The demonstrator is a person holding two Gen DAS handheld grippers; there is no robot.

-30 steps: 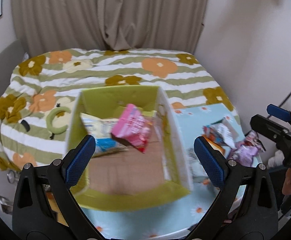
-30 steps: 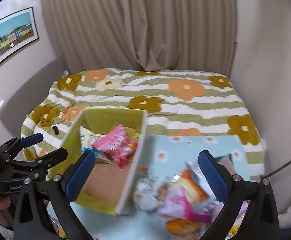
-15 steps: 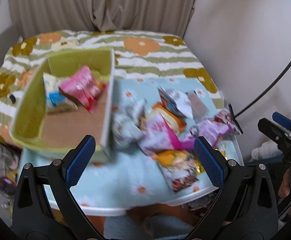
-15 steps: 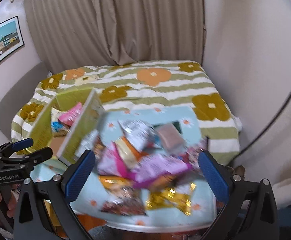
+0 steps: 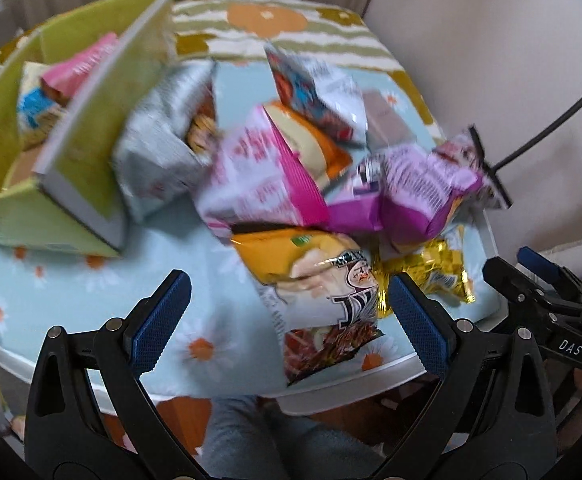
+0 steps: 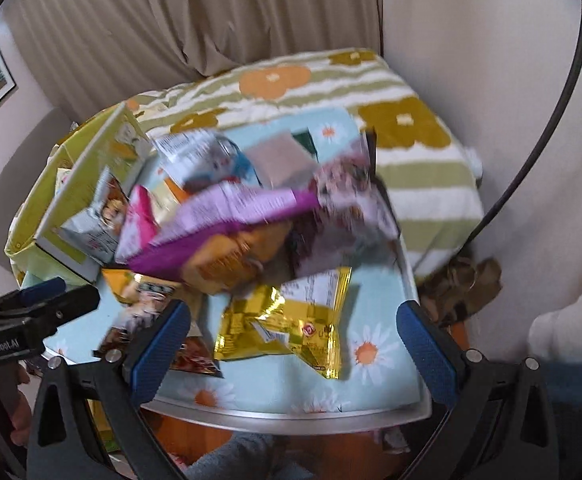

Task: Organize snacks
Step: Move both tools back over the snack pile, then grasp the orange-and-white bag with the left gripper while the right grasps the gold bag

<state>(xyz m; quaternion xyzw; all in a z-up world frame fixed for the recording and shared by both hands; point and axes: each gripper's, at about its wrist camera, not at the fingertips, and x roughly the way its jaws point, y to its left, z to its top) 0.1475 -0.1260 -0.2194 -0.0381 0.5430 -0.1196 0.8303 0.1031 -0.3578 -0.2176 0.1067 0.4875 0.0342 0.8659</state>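
Both tools, left (image 5: 287, 312) and right (image 6: 291, 344), gape empty; only the left view shows the pink packet (image 5: 81, 68) inside the box (image 5: 71, 148).

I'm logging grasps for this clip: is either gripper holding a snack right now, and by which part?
Nothing is held. The left gripper and right gripper both stand open above the snack pile, jaws wide apart with no packet between them.

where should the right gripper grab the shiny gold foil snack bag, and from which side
Grip the shiny gold foil snack bag at its near pointed corner, coming from the table's near edge with the right gripper. It lies flat, apart from the pile, between the open fingers.
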